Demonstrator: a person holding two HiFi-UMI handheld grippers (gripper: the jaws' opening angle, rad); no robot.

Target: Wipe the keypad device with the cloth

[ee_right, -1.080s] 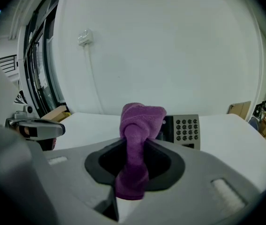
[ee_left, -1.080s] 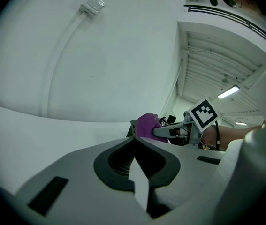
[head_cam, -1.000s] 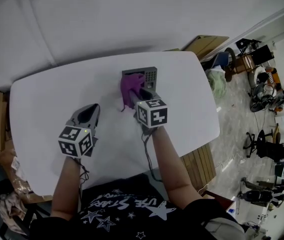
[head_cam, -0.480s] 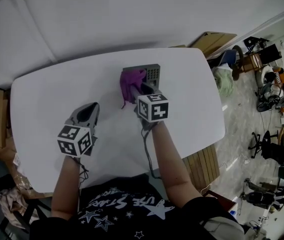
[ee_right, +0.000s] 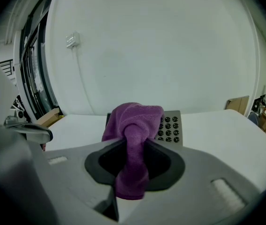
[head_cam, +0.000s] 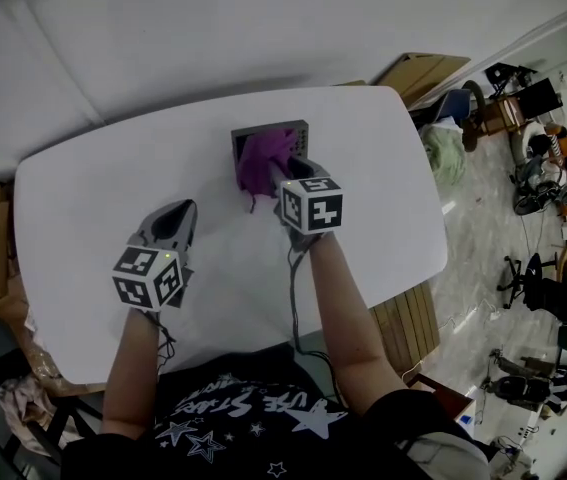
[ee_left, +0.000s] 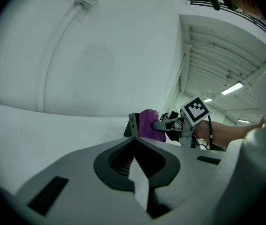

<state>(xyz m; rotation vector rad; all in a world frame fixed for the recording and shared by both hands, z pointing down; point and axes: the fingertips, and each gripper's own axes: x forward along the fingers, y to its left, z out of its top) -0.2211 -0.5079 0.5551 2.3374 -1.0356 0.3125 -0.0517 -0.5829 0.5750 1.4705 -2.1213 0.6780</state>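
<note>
Change since earlier frames: the cloth has slid from the left side of the keypad device toward its middle and right. The right gripper has gone with it. The left gripper has stayed put.
Right gripper jaws: clamped on a bunched fold of the purple cloth. A tail of cloth hangs down between them toward the camera.
Cloth position: draped over the device's face and touching it, and it bulges above the jaws.
Keypad device: sits on the white table, toward the far edge and about mid-width. Its dark panel at the left is bare. In the right gripper view a block of round keys shows just right of the cloth.
Left gripper jaws: together, with nothing between them.
Left gripper position: low over the table's near-left area, well apart from the device and pointing toward it.
Background: plain white wall with a small wall box and a cable running down from it.
</note>
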